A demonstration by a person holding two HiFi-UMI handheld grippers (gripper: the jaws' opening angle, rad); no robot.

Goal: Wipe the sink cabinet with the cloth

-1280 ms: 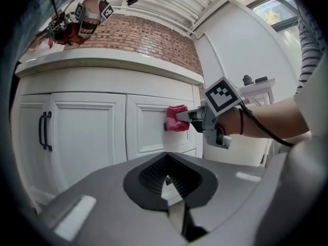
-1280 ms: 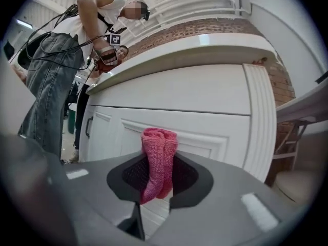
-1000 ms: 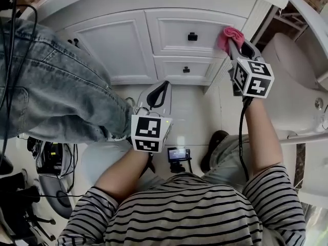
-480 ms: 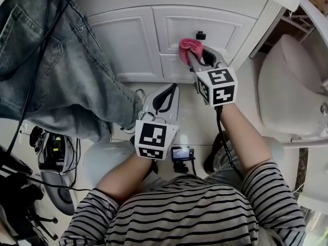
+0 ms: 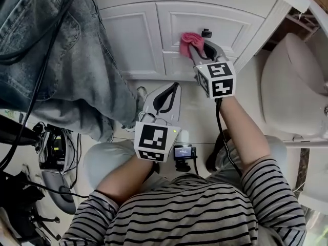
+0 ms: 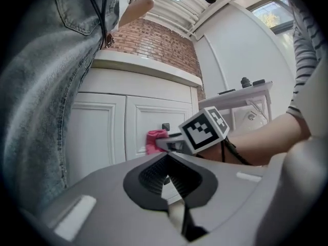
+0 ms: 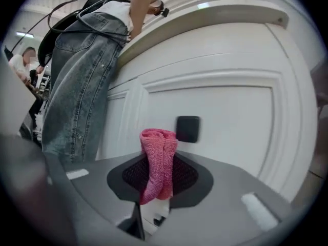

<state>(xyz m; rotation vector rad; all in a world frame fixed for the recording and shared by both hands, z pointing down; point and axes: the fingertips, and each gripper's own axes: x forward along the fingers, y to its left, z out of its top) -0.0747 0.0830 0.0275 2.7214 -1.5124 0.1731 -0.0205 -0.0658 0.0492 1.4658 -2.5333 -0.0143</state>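
The white sink cabinet [image 5: 133,40] fills the top of the head view, with panelled doors and a drawer with a black knob [image 5: 206,33]. My right gripper [image 5: 197,49] is shut on a folded pink cloth [image 5: 188,41] and presses it against the drawer front just left of the knob. In the right gripper view the cloth [image 7: 158,160] stands upright between the jaws, with the knob [image 7: 188,128] right behind it. My left gripper [image 5: 166,91] hangs lower, over the floor before the cabinet, shut with nothing in it. From the left gripper view the cloth [image 6: 155,140] shows against the drawer.
A person in jeans [image 5: 61,60] stands close at the cabinet's left. A white toilet [image 5: 292,86] stands at the right. On the floor lie a small camera device [image 5: 182,151] by my knees and cables and gear [image 5: 51,152] at the left.
My right gripper has carried the cloth leftwards along the drawer front, from its right corner to beside the knob. The left gripper has stayed about where it was.
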